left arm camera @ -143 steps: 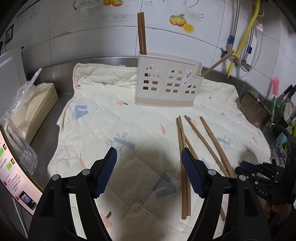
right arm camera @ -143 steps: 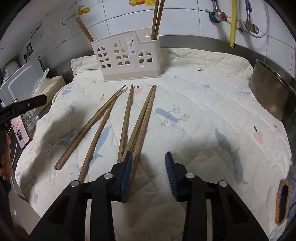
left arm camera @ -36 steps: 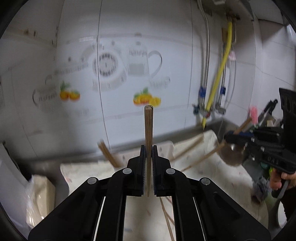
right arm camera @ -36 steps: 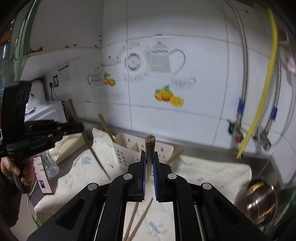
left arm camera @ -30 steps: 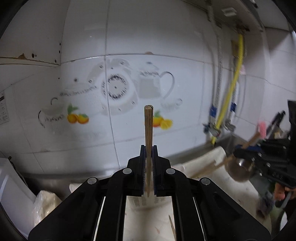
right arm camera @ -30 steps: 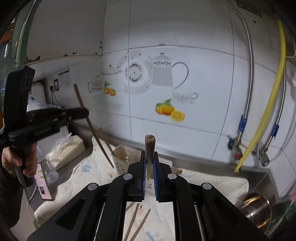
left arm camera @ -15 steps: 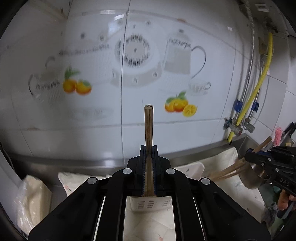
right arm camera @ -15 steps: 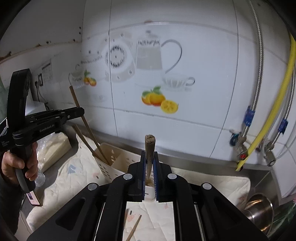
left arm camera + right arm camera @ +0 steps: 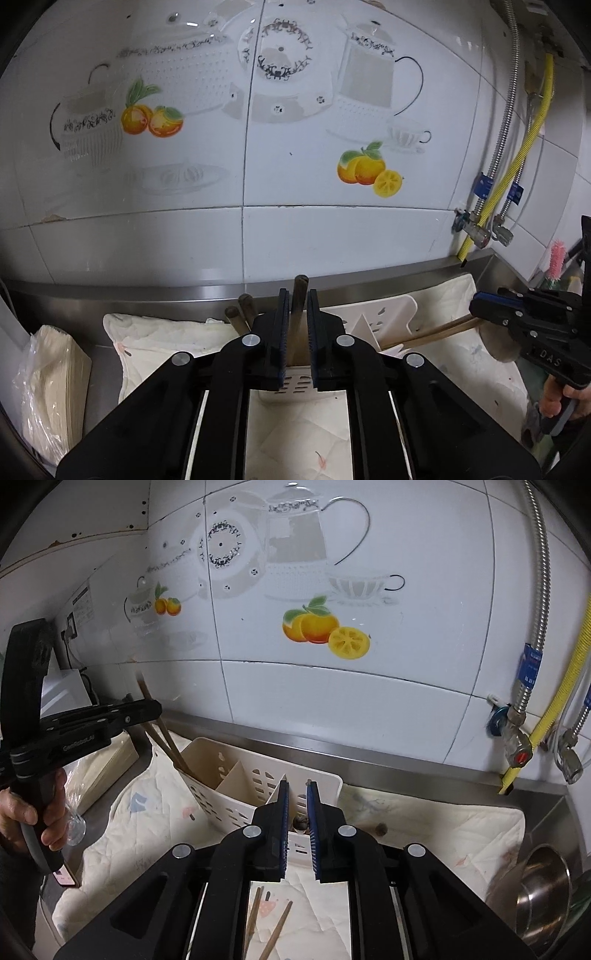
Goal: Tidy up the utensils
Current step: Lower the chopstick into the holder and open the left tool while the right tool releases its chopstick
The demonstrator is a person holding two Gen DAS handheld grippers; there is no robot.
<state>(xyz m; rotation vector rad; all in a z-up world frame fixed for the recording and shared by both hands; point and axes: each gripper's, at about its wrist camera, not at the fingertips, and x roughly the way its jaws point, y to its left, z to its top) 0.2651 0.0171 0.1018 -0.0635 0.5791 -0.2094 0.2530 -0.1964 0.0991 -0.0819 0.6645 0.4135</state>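
Note:
A white slotted utensil holder (image 9: 229,775) stands on the quilted cloth against the steel back ledge. My left gripper (image 9: 295,295) hovers over its left end with the jaws opening. A brown chopstick (image 9: 299,317) stands loose between the pads, sunk into the holder (image 9: 388,314), beside two other chopstick ends (image 9: 240,306). My right gripper (image 9: 296,786) is above the holder's right compartment, jaws also opening. Its chopstick (image 9: 301,821) has dropped into the compartment below the pads. Loose chopsticks (image 9: 266,923) lie on the cloth under the right gripper.
A steel bowl (image 9: 543,886) sits at the right end of the counter under a yellow hose (image 9: 546,716) and valves. A bagged stack of paper (image 9: 48,369) lies left of the cloth (image 9: 159,332). The tiled wall is close behind the holder.
Both grippers have sunk toward the holder. Each pair of jaws has parted slightly, and both chopsticks, which stood well above the pads, have slid down into the holder.

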